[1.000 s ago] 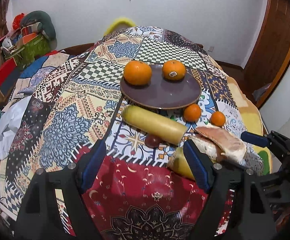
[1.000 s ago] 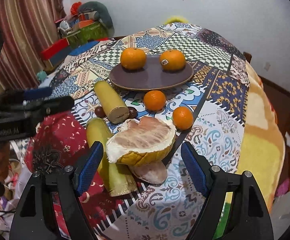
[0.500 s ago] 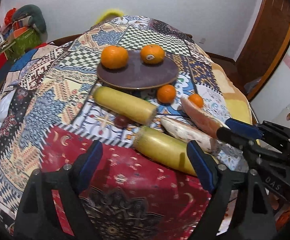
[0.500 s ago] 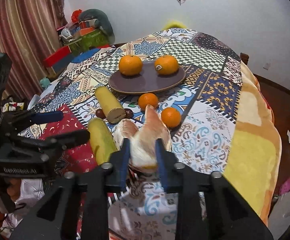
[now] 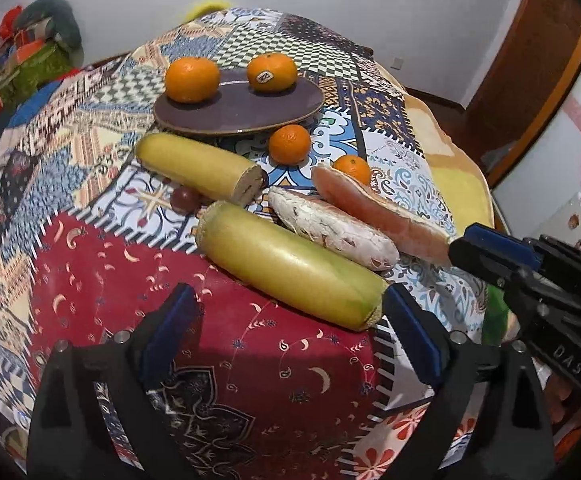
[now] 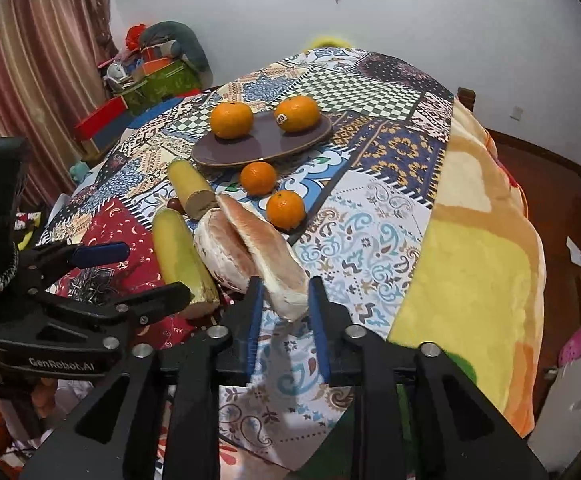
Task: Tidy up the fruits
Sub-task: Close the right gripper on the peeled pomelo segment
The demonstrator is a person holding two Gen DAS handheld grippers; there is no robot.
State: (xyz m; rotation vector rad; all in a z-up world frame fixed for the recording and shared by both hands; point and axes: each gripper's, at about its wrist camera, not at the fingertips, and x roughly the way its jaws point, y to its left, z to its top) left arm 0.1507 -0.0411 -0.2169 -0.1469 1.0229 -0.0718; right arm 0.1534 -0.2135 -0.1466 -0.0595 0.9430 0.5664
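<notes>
"GenRobot.AI" is printed on the left gripper point(image 6: 130, 276), which angles down, its jaws just widened and holding nothing; the right gripper point(image 6: 286, 300) pinches a pomelo slice point(image 6: 262, 248).

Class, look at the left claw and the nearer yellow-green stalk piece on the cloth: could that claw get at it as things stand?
Probably yes. The left claw is open, and the nearer stalk piece lies just ahead with only bare cloth between. The pomelo wedge lies close on its far side.

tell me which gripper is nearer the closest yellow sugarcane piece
Left. The left gripper is open around the sugarcane piece's near end; the right gripper sits beside it, shut on a pomelo wedge.
</notes>
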